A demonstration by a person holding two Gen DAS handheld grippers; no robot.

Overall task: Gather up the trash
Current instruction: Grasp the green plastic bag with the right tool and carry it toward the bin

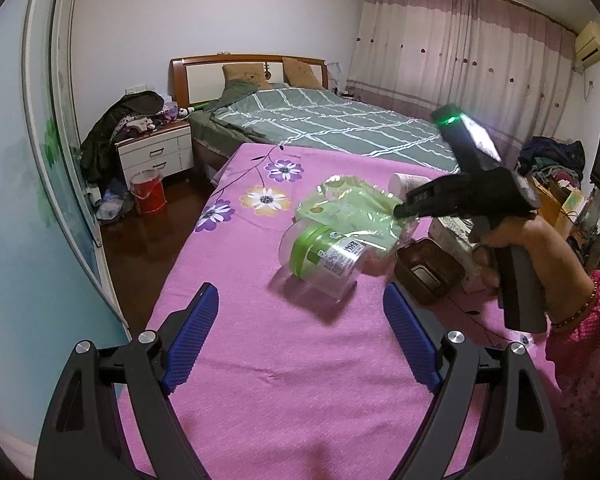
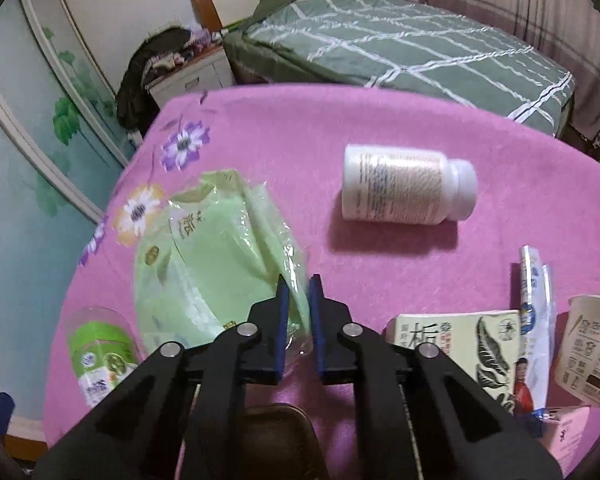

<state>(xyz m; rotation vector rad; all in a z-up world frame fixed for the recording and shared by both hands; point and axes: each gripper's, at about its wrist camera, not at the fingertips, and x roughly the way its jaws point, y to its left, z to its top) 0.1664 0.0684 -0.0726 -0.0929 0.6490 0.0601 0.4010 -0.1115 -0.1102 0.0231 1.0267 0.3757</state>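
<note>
Right hand-held gripper is pinched down on the edge of the green plastic wrapper, film caught between the blue pads. The wrapper lies on the pink-covered surface, partly draped over the clear jar with the green label, seen lying on its side in the left wrist view. Left hand-held gripper is held wide and empty, well short of the jar.

A brown bin sits just beside the jar, near the person's hand, and is judged to be the drop point.

Other trash on the surface: white bottle on its side, printed box, yoghurt cup, white-and-blue sachet.

Risks from here:
- Only a thin edge of film is gripped. It could slip or tear under load when lifted.
- With the wrapper draped on the jar, the jar could be dragged or rolled towards the surface edge.
- The wrapper is limp and wide, the bin small. It could hang over the rim or miss.
- Whether anything is inside the wrapper cannot be told. Any contents could fall out on tilt.
</note>
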